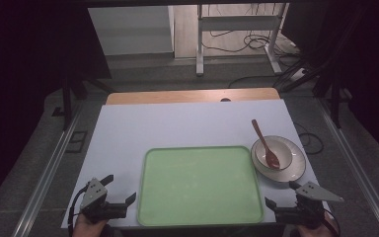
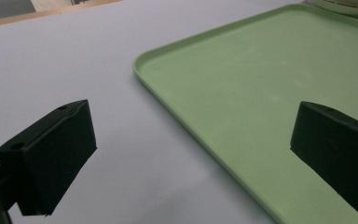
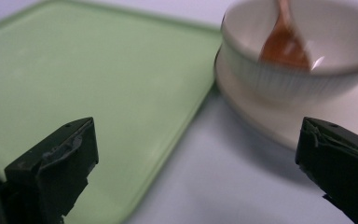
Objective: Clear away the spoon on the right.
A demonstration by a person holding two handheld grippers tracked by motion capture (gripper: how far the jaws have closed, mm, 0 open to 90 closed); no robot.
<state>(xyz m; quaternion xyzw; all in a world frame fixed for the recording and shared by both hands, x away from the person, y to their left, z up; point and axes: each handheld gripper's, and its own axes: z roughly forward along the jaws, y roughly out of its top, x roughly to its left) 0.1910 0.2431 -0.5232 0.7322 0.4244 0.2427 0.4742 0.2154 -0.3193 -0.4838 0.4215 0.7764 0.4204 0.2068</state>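
A: Where can the right hand-held gripper (image 1: 282, 194) pass?
B: Toward twelve the plate (image 1: 296, 170), bowl (image 1: 275, 150) and spoon (image 1: 264, 142) block it.
A: At nine?
B: The tray (image 1: 200, 185) lies low and bare; beyond it, open bench (image 1: 177, 123).

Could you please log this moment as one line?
left gripper: open, empty | right gripper: open, empty | tray: bare | spoon: in bowl on plate

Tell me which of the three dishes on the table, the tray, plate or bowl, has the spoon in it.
The white bowl: the reddish-brown spoon rests inside it, handle leaning out over the rim. The bowl sits on the plate; the green tray beside them holds nothing.
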